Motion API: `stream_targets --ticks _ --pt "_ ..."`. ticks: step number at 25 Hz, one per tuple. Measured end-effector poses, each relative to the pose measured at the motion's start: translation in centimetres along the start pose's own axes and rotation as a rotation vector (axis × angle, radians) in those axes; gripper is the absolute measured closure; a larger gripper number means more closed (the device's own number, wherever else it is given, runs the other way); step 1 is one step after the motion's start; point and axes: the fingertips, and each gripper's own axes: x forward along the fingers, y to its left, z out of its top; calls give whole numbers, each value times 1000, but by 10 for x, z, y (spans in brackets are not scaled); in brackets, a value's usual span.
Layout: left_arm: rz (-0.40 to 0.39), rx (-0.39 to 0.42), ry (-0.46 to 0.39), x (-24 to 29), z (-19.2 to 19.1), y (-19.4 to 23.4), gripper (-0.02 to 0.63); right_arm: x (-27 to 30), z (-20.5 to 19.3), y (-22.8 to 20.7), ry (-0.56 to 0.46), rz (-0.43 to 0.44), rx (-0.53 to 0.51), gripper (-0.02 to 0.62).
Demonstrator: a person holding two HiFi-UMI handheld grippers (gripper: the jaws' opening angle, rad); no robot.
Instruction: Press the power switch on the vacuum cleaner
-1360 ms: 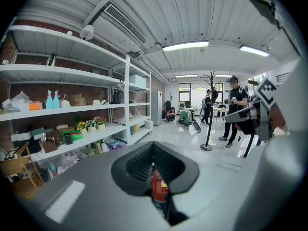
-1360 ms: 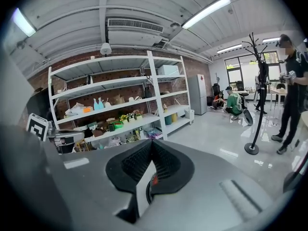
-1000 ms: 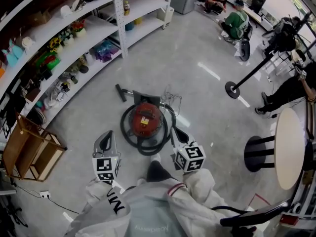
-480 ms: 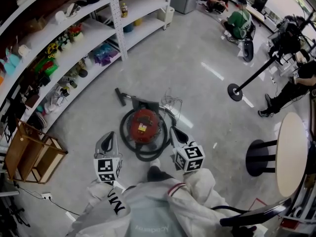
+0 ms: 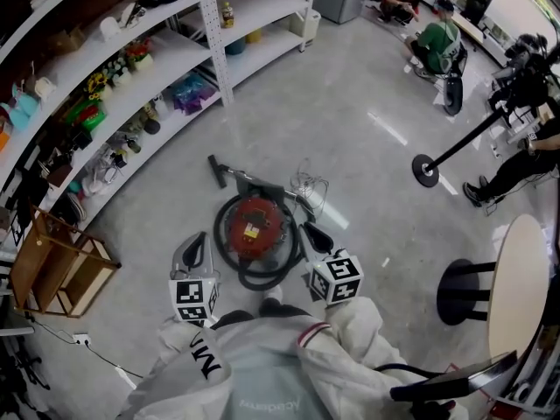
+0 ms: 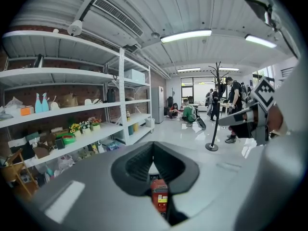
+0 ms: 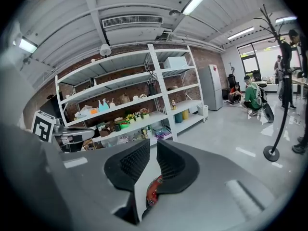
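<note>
Approach stage: standing over vacuum cleaner [image 5: 255, 220], left gripper [image 5: 199, 239] pinched together empty, right gripper [image 5: 308, 229] barely parted; next, probably stoop and prod switch.

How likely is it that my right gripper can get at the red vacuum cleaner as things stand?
Probably yes: the right gripper hangs near the vacuum cleaner, with only its coiled hose between; it likely needs lowering.

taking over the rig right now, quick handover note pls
Left gripper: jaws together, empty.
Right gripper: jaws slightly apart, empty.
Both hang above the floor, clear of the vacuum cleaner.
It sits on the floor just ahead, hose coiled round it.
Done: nothing.
Left: lower a gripper and press the power switch; I cannot pick it out from here.
</note>
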Motion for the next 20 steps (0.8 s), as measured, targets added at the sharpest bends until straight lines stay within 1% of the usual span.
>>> stream_targets --ticks 4,9,12,14,15,16,20 --pt "7 -5 13 1 -1 -3 604 8 -4 0 12 25 5 565" --pt "25 -18 42 -4 -10 5 604 18 -10 11 35 62 13 566" --pt "35 -25 59 -5 -14 9 604 21 -14 14 52 70 19 569" --pt "23 -31 73 -3 -18 9 602 22 -17 15 65 66 22 569" --pt "13 -36 82 -1 -20 9 562 23 -19 15 74 64 24 569" --pt "4 -41 91 0 -22 9 541 24 -20 16 82 61 26 569" --pt "-21 -47 117 8 -29 13 543 28 -21 20 102 48 32 569"
